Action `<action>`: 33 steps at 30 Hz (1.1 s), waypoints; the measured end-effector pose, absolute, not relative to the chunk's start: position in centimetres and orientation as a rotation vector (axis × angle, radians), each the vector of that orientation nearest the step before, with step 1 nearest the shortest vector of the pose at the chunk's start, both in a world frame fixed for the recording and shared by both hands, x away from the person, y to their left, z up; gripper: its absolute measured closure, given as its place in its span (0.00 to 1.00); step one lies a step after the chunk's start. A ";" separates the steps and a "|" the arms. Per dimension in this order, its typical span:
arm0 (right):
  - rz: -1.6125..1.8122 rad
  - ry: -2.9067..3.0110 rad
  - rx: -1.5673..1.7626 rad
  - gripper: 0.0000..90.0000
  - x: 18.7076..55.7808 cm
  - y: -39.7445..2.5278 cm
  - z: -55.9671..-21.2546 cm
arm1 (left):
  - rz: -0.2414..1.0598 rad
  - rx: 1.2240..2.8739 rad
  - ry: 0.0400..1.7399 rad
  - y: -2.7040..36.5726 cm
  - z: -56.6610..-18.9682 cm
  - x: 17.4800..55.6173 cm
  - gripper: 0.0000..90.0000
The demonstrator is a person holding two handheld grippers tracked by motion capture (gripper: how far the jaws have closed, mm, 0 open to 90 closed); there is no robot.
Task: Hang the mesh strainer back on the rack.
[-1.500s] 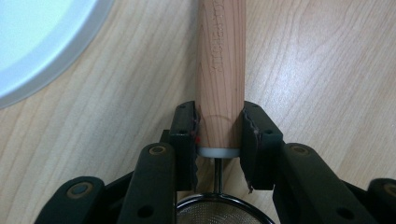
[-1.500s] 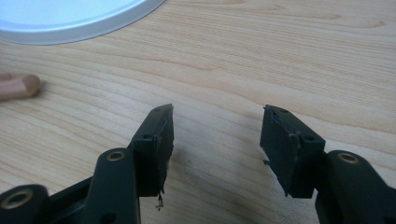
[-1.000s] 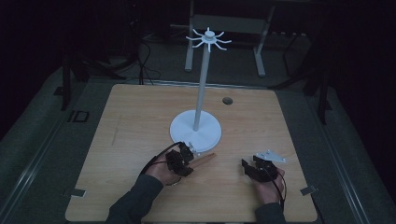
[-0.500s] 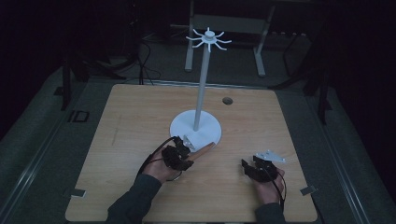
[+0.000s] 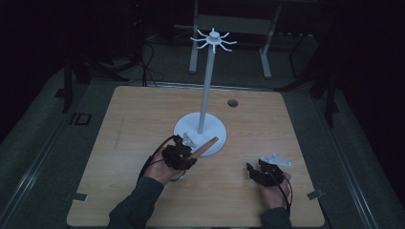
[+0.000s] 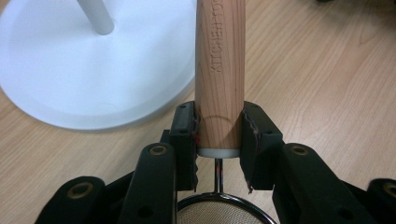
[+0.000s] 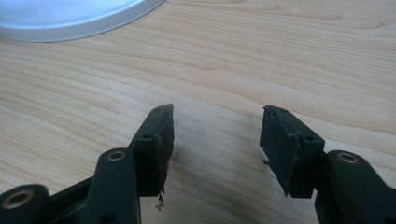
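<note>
— Since a second ago, our left gripper (image 5: 184,151) has carried the round wooden handle (image 5: 206,145) closer to the white round base of the tall stand (image 5: 184,128); the handle's far tip now reaches over the near rim of that base, where before it lay lower on the pale wooden desk (image 5: 124,124). Do we agree?

— We do. Our right gripper (image 5: 261,172) has kept its place near the front right of the desk, well apart from the stand.

— How do the left fingers (image 6: 184,128) stand?

— In the left gripper view they are closed tight on the wooden handle (image 6: 219,70), one on each side, just above its white end cap. Behind the cap a thin metal stem runs down to a wire-mesh sieve bowl (image 6: 217,212) at the bottom edge, so what we hold is a small strainer by its handle. Stamped letters run along the wood.

— And the right fingers (image 7: 156,140)?

— Spread wide with nothing between them, over bare wood grain. In the right gripper view the white base (image 7: 70,18) curves across the top left corner.

— Anything else on the desk?

— We see a small dark round hole (image 5: 232,102) behind the stand, toward the far edge. The slim white pole (image 5: 206,86) rises from the base to a ring of spoke-like hooks (image 5: 213,38).
</note>
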State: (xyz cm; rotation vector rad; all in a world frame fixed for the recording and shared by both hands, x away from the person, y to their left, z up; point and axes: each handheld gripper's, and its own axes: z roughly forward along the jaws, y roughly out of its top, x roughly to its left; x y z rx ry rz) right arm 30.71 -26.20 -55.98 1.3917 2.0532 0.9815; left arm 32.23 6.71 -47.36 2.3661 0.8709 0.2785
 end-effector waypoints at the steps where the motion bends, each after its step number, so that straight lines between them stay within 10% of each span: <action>1: 0.981 2.052 1.391 0.49 30.7 -26.2 -56.0 | 0.284 2.362 0.871 6.7 -47.3 32.2 0.77; 33: 0.973 2.058 1.371 0.49 30.6 -25.9 -56.0 | 0.375 2.170 0.977 8.0 -45.1 32.2 0.77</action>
